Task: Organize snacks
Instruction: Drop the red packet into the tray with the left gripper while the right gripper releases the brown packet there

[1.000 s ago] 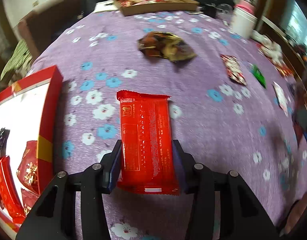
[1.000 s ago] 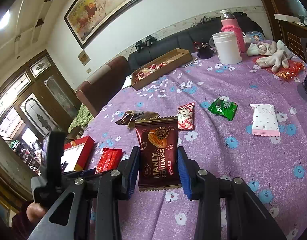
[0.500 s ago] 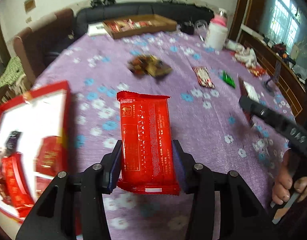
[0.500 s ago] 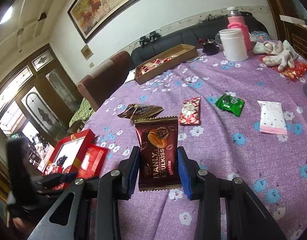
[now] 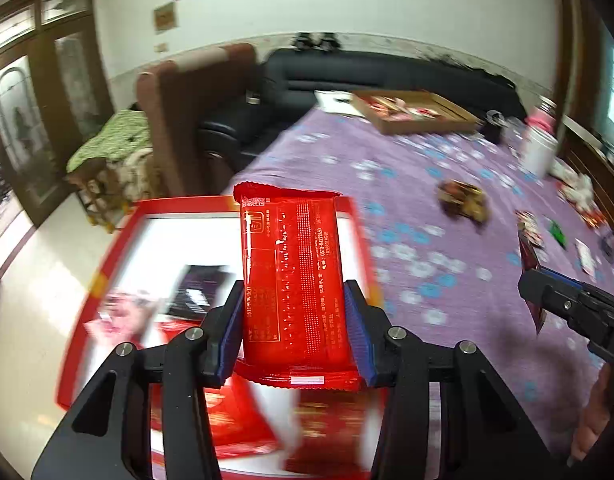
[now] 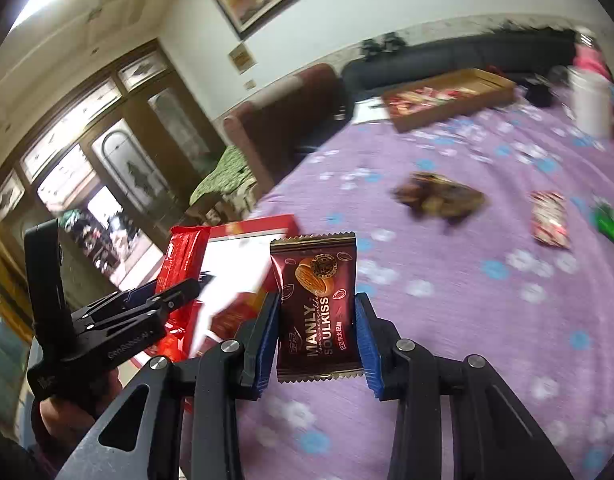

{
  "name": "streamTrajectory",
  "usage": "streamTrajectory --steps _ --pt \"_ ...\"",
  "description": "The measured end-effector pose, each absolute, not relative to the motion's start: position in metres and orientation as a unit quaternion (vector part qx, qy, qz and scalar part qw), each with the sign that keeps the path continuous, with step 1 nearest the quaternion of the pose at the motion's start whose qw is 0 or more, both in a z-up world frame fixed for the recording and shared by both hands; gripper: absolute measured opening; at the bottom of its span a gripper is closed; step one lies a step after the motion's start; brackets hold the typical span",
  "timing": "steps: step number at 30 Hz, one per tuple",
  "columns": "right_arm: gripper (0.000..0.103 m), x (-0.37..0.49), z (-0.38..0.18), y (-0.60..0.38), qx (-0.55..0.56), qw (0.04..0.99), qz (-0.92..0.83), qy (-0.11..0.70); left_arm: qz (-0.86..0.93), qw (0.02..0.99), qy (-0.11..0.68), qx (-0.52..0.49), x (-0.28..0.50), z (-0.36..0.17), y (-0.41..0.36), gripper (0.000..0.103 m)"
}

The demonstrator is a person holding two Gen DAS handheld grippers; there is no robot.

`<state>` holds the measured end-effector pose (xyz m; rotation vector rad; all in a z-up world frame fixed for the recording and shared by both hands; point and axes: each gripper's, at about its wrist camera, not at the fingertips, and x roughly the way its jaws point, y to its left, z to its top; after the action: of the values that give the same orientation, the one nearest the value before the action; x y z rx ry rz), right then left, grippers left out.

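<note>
Both tongs carry a snack apiece, so two packets can go to the box in one trip. The left gripper [image 5: 295,332] has its blue pads closed part-way on the sides of a long glossy red foil packet [image 5: 293,280], held upright over the red-rimmed, white-lined cardboard box [image 5: 119,240] at the near left edge of the table, where other red packets already lie. The right gripper [image 6: 317,340] pinches a dark maroon almond-chocolate wrapper [image 6: 317,304] the same way, hanging above the purple flowered tablecloth [image 6: 467,300] just right of the box. The edgewise hold should let each packet drop flat when released. A brown wrapper [image 6: 439,200], a red-and-white packet [image 6: 549,218] and a green one [image 6: 609,224] lie farther right, unsorted.
</note>
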<state>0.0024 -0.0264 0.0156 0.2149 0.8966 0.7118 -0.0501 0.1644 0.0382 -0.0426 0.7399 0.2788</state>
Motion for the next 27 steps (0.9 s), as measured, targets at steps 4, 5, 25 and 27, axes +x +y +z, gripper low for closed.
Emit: streamTrajectory --steps 4,5,25,27 --pt "0.038 -0.002 0.018 0.02 0.079 0.827 0.361 0.425 0.166 0.921 0.352 -0.024 -0.053 0.034 0.192 0.045" --pt "0.038 -0.002 0.018 0.029 0.073 0.825 0.365 0.425 0.17 0.92 0.352 -0.026 -0.052 0.033 0.197 0.045" --pt "0.04 -0.01 -0.009 0.11 0.008 0.809 0.387 0.442 0.227 0.908 0.352 -0.024 -0.054 0.02 0.232 0.046" --pt "0.042 -0.011 -0.005 0.108 0.011 0.814 0.389 0.431 0.234 0.906 0.351 -0.024 -0.054 0.02 0.233 0.046"
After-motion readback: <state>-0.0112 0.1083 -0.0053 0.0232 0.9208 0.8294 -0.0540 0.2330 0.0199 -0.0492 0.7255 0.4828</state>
